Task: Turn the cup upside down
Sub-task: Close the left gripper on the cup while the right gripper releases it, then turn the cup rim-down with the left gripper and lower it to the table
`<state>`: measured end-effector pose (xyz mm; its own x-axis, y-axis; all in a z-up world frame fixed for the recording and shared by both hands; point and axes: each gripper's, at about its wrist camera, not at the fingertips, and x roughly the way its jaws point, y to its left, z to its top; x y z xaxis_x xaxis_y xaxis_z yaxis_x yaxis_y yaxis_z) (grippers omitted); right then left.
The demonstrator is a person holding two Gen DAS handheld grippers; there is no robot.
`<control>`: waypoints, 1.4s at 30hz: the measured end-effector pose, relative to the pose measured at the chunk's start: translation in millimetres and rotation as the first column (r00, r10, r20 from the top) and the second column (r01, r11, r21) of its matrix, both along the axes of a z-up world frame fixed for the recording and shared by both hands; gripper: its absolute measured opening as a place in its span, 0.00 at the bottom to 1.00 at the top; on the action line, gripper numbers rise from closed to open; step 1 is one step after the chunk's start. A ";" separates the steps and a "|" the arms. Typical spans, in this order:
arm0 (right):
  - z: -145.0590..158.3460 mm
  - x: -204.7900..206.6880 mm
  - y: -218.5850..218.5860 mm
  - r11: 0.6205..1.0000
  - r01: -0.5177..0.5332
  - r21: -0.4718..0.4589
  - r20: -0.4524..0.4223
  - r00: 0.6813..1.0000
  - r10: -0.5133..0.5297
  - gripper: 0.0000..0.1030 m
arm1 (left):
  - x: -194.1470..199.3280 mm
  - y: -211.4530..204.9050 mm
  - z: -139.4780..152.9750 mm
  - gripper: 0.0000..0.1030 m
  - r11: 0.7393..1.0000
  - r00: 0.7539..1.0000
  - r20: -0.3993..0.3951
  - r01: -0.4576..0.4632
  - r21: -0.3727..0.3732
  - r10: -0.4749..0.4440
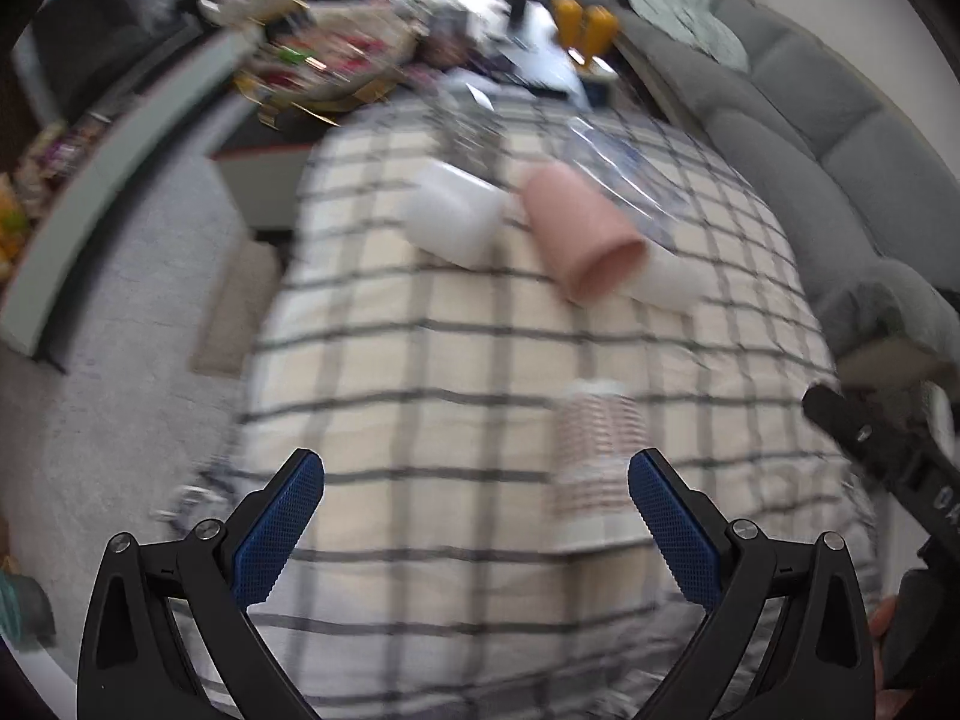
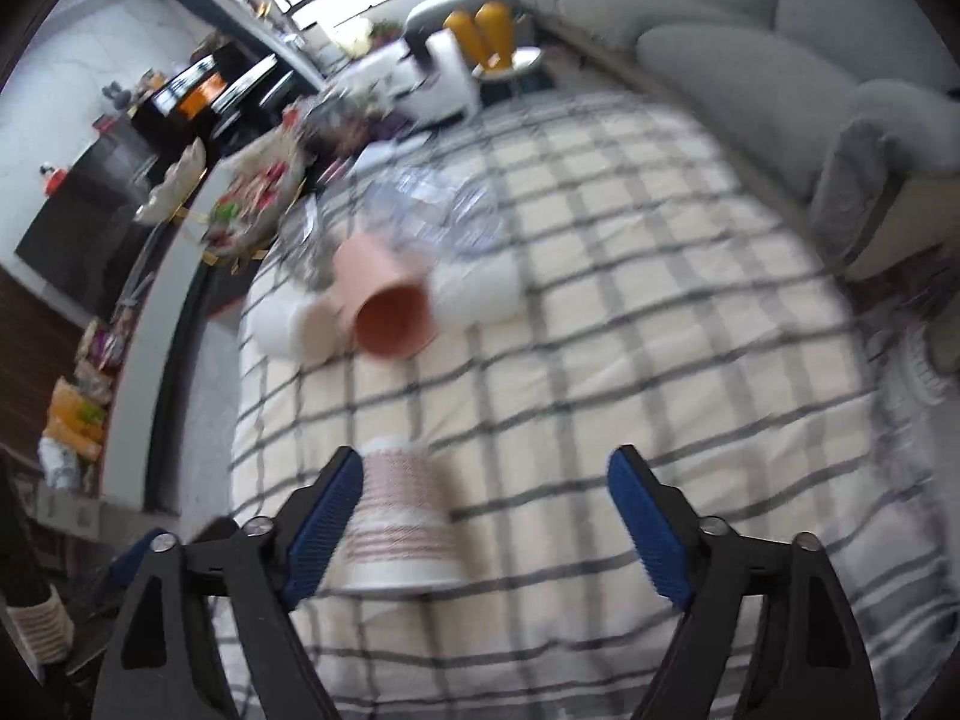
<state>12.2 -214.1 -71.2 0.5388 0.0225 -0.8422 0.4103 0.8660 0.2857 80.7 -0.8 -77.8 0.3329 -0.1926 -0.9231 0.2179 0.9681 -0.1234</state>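
A white paper cup with thin red stripes (image 2: pixel 401 525) stands upside down on the checked tablecloth (image 2: pixel 600 360), wide rim on the cloth. It also shows in the left wrist view (image 1: pixel 594 456). My right gripper (image 2: pixel 485 519) is open and empty, its left finger just beside the cup. My left gripper (image 1: pixel 475 525) is open and empty, the cup just ahead of its right finger. Both views are motion-blurred.
A pink cup (image 2: pixel 384 306) lies on its side between two white cups (image 2: pixel 297 327) (image 2: pixel 480 294) further back; the pink cup also shows in the left wrist view (image 1: pixel 585 234). Clear plastic (image 2: pixel 420 204) lies behind them. A grey sofa (image 2: pixel 780 60) is at right, cluttered shelves at left.
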 end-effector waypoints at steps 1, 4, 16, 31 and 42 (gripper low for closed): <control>5.4 -0.9 -6.9 1.000 0.009 -0.022 0.001 1.000 -0.009 0.87 | 2.9 -8.3 -1.9 1.00 1.000 0.999 -0.034 0.018 -0.016 -0.019; 17.5 2.2 -24.5 0.994 0.027 -0.102 -0.027 0.999 -0.030 0.88 | 11.9 -36.5 -9.8 1.00 0.998 0.988 -0.139 0.062 -0.019 -0.064; 18.1 40.0 -74.9 0.992 0.042 -0.117 -0.132 0.990 -0.058 0.89 | 59.8 -90.9 -70.6 1.00 0.971 0.833 -0.553 0.108 0.215 0.030; -28.5 78.8 -97.1 1.000 0.019 0.014 -0.211 0.977 -0.015 0.89 | 78.7 -106.2 -126.1 1.00 0.943 0.701 -0.710 0.193 0.272 0.062; -52.9 86.1 -101.0 0.998 0.012 0.060 -0.257 0.966 0.004 0.89 | 83.1 -104.4 -156.6 0.73 0.943 0.679 -0.733 0.210 0.257 0.049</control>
